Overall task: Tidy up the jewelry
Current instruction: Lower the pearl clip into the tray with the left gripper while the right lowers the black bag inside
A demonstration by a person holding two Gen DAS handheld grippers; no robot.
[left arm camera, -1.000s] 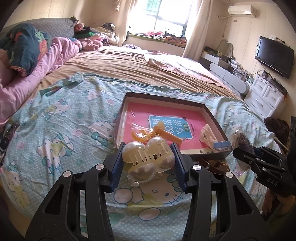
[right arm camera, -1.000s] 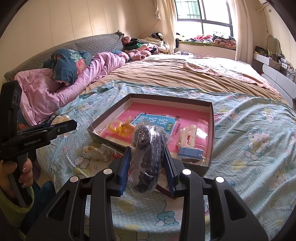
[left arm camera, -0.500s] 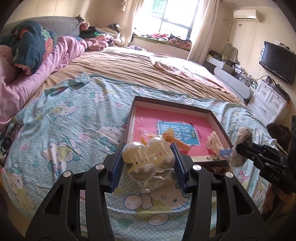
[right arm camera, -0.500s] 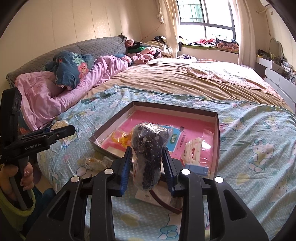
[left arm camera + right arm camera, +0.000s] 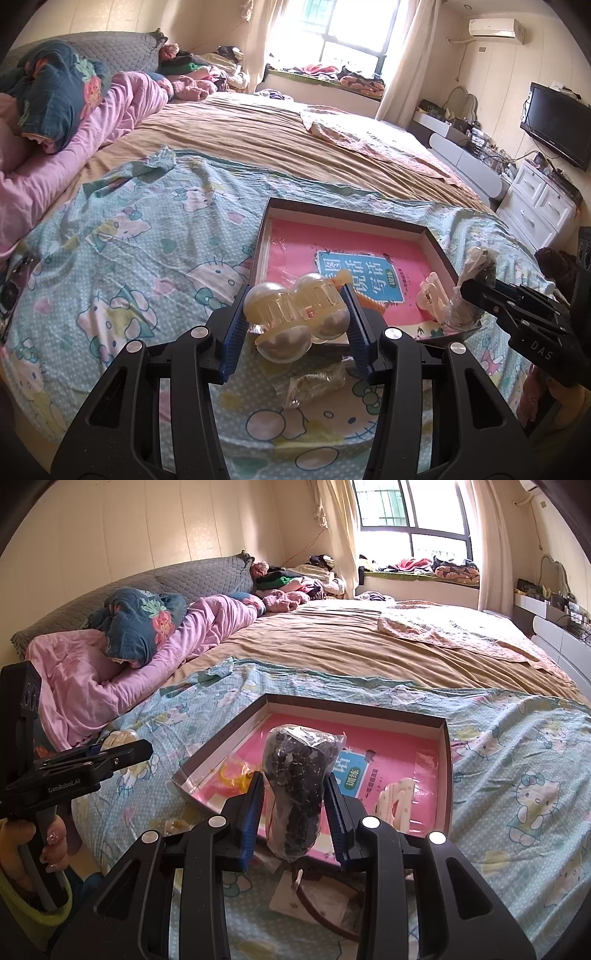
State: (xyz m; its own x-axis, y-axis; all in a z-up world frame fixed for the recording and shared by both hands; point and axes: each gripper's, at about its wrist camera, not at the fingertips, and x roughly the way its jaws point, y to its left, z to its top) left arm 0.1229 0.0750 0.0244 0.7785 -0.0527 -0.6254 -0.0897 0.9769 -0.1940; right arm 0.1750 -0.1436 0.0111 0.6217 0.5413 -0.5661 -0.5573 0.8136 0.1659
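Observation:
My left gripper (image 5: 295,325) is shut on a cream pearl hair claw (image 5: 295,314), held above the near left corner of the brown box (image 5: 347,216) with a pink floor. My right gripper (image 5: 293,812) is shut on a clear bag of black beads (image 5: 297,775), over the box (image 5: 448,775) at its near edge. Inside the box lie an orange clip (image 5: 232,775) and a white hair claw (image 5: 395,794). The right gripper (image 5: 476,295) shows at the right of the left wrist view; the left gripper (image 5: 122,751) appears at the left of the right wrist view.
A small clear bag (image 5: 314,384) lies on the cartoon-print sheet (image 5: 129,258) in front of the box. A white card with a dark band (image 5: 317,897) lies under my right gripper. Pink bedding (image 5: 110,672) is piled at the left. A white dresser (image 5: 539,206) stands at the right.
Both grippers have moved forward toward the box with their loads; the box now sits closer under them. The grips have not changed.

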